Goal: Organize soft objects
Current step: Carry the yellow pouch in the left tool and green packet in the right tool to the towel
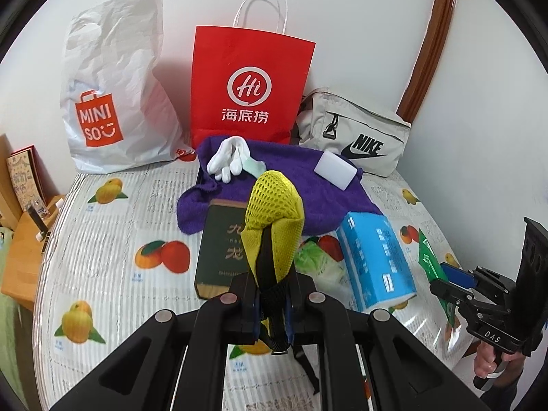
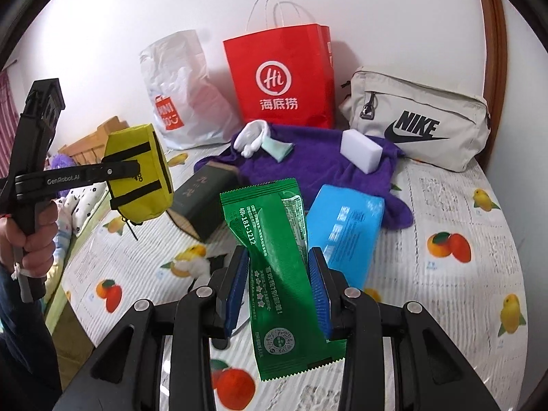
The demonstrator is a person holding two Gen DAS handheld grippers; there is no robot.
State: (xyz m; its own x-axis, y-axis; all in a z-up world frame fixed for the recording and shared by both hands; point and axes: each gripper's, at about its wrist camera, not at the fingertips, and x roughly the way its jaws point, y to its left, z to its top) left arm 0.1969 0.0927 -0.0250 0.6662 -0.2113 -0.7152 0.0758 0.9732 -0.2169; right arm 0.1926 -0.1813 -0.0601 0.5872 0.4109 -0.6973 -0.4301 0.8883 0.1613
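My left gripper (image 1: 272, 308) is shut on a yellow mesh pouch (image 1: 272, 219) with black straps and holds it above the table; the pouch also shows in the right wrist view (image 2: 140, 178). My right gripper (image 2: 279, 284) is shut on a green wet-wipe packet (image 2: 277, 257), which also shows in the left wrist view (image 1: 430, 260). On the table lie a purple towel (image 1: 291, 174) with a white glove (image 1: 227, 159) and a white sponge block (image 1: 335, 171) on it, and a blue tissue pack (image 1: 375, 260).
At the back stand a white Miniso bag (image 1: 113, 102), a red paper bag (image 1: 250, 89) and a beige Nike pouch (image 1: 356, 133). A dark green box (image 1: 222, 246) lies in front of the towel. The fruit-print table (image 1: 113, 226) ends at left, beside wooden furniture (image 1: 20, 257).
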